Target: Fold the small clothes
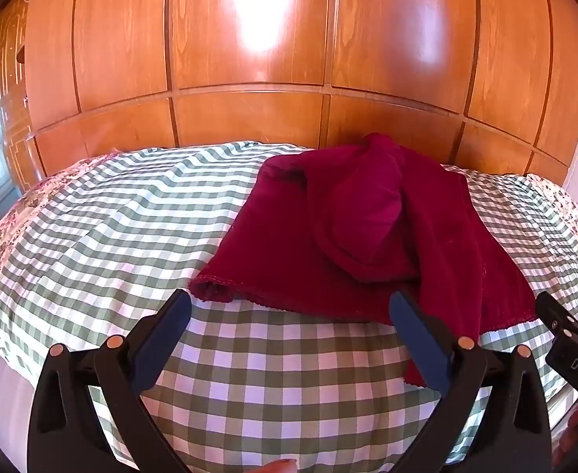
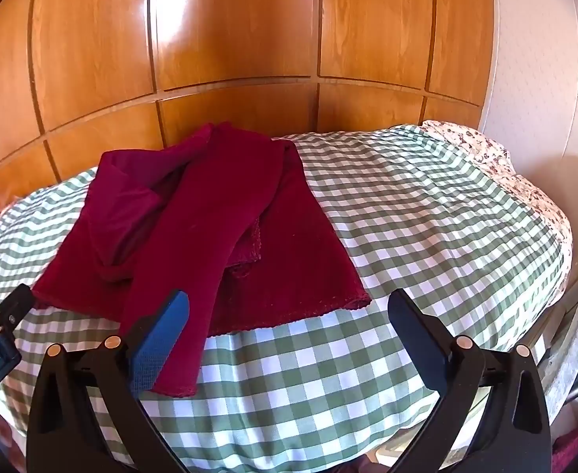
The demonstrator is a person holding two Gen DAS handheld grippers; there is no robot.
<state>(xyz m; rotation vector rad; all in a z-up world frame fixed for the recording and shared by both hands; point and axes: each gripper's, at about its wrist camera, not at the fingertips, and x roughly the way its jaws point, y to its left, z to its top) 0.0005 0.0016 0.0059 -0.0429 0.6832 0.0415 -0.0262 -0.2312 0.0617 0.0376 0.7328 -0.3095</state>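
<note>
A dark red knitted garment [image 1: 368, 228] lies partly folded on the green-and-white checked bedcover [image 1: 131, 216]. A long sleeve runs toward the near edge in the right wrist view [image 2: 178, 276]. My left gripper [image 1: 289, 315] is open and empty, just in front of the garment's near hem. My right gripper [image 2: 289, 315] is open and empty, with its left finger [image 2: 163, 335] over the sleeve end. The garment also shows in the right wrist view [image 2: 289, 244]. The right gripper appears at the right edge of the left wrist view [image 1: 569, 335].
A glossy wooden wardrobe [image 1: 249, 59] stands right behind the bed. A floral quilt edge [image 2: 525, 181] borders the cover. A white wall [image 2: 533, 59] is on the right, with boxes and clutter [image 2: 573, 335] beside the bed.
</note>
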